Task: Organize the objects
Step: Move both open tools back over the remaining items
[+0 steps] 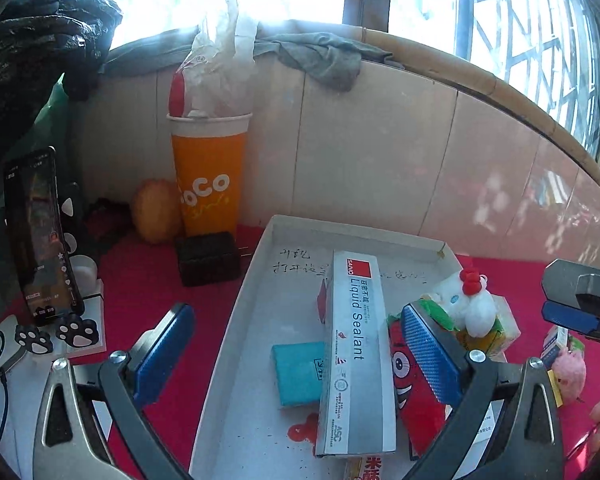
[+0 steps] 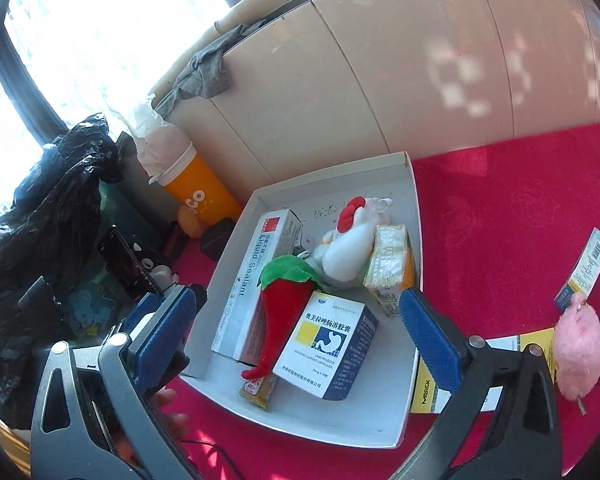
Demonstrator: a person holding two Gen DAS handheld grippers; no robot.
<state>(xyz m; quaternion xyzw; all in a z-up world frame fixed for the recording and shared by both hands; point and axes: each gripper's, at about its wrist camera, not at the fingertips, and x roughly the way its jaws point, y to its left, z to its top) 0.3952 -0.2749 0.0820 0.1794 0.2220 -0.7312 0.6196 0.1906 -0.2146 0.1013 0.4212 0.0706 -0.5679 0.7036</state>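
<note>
Red cloth table against tiled wall; white shallow tray at centre, handwriting on its floor, not legible. In tray, by size: long "SANVO Liquid Sealant" carton lying lengthways at left; red chilli plush with green top beside it; white plush with red comb at far right; blue-white medicine box, "Omeprazole Enteric-Coated Capsules", near edge, leaning on chilli; yellow-orange carton; teal box; snack bar. Outside tray, right: "Merck" yellow box, pink plush, blue-white pack. Far left: orange "CoCo" cup. Left gripper wide open over tray, empty. Right gripper wide open, empty, medicine box between fingers but untouched. Step judged: mid-sorting, most items trayed. Next move probably swing right to loose items; needs low approach to flat Merck box.
</note>
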